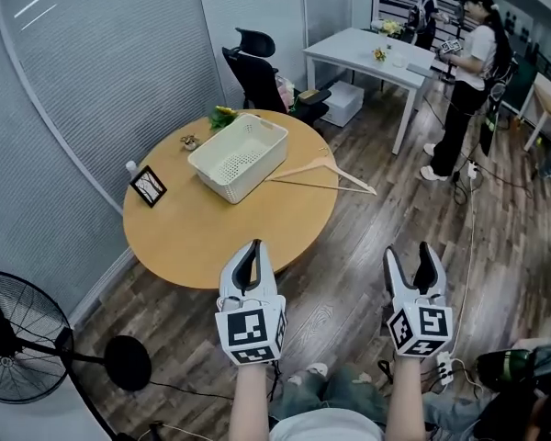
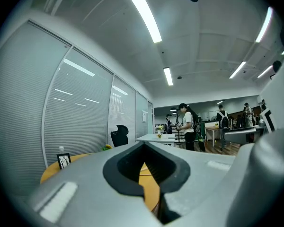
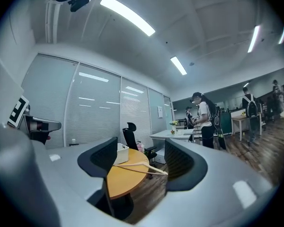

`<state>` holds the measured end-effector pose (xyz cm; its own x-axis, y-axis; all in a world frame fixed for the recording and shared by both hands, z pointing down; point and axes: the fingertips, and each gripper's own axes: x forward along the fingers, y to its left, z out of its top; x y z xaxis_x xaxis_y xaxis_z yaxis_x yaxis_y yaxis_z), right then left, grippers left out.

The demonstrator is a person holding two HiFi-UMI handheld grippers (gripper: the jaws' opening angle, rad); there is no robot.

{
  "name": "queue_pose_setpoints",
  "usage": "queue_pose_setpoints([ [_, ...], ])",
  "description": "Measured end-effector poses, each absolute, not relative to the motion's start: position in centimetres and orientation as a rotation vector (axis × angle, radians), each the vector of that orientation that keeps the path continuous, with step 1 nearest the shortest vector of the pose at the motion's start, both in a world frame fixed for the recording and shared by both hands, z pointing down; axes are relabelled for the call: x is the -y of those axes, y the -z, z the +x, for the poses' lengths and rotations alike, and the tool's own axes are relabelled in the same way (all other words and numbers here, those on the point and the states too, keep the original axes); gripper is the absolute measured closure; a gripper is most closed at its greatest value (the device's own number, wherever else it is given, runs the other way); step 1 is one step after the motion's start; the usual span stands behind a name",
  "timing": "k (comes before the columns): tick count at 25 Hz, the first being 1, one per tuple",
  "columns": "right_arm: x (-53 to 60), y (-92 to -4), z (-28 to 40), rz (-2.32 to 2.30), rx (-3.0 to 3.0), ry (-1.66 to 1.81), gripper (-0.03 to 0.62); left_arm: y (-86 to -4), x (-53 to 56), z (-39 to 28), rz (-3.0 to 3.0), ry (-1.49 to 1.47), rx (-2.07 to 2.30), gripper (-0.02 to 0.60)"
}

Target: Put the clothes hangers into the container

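A wooden clothes hanger (image 1: 323, 176) lies on the round wooden table (image 1: 193, 232), its left end against a white perforated container (image 1: 239, 157) and its right end reaching the table's right edge. Both grippers are held in front of the table, well short of the hanger. My left gripper (image 1: 252, 254) has its fingers together with nothing between them. My right gripper (image 1: 410, 265) is open and empty. In the right gripper view the hanger (image 3: 138, 165) and the container (image 3: 122, 152) show far off between the jaws of the right gripper (image 3: 141, 161). The left gripper (image 2: 144, 150) faces the table edge.
On the table's left side stand a small photo frame (image 1: 148, 186) and a white bottle (image 1: 131, 166); a green and yellow item (image 1: 222, 115) lies behind the container. A black office chair (image 1: 262, 76), a white desk (image 1: 367, 53) and a standing person (image 1: 468, 81) are beyond. A floor fan (image 1: 18, 347) stands at lower left.
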<state>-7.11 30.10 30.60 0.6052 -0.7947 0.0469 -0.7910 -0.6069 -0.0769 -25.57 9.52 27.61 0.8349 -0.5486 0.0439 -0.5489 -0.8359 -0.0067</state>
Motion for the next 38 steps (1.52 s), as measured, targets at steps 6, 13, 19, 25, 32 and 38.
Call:
queue_pose_setpoints([
  [6,-29.0,-31.8,-6.5,-2.772,-1.342,0.174,0.259,-28.7,-8.5,-24.3,3.002,-0.099,0.850,0.581],
  [13,-27.4,-33.2,-4.8,-2.782,-1.360,0.215,0.258,-29.6,-7.0,-22.6,2.990,-0.126,0.856,0.581],
  [19,-25.5,-33.3,-0.9,-2.762,-1.374,0.209,0.256,-30.0,-5.7,-19.8,2.982,-0.131,0.893,0.581],
  [25,-22.7,-33.2,4.2,-2.726,-1.409,0.212,0.256,-29.9,-3.3,-15.4,2.968,-0.135,0.944,0.581],
  [32,-19.1,-33.1,11.3,-2.684,-1.455,0.230,0.258,-29.6,-0.7,-9.5,2.958,-0.152,1.011,0.581],
  [38,-16.1,-32.6,16.3,-2.633,-1.516,0.232,0.259,-28.8,1.0,-4.6,2.950,-0.146,1.060,0.581],
])
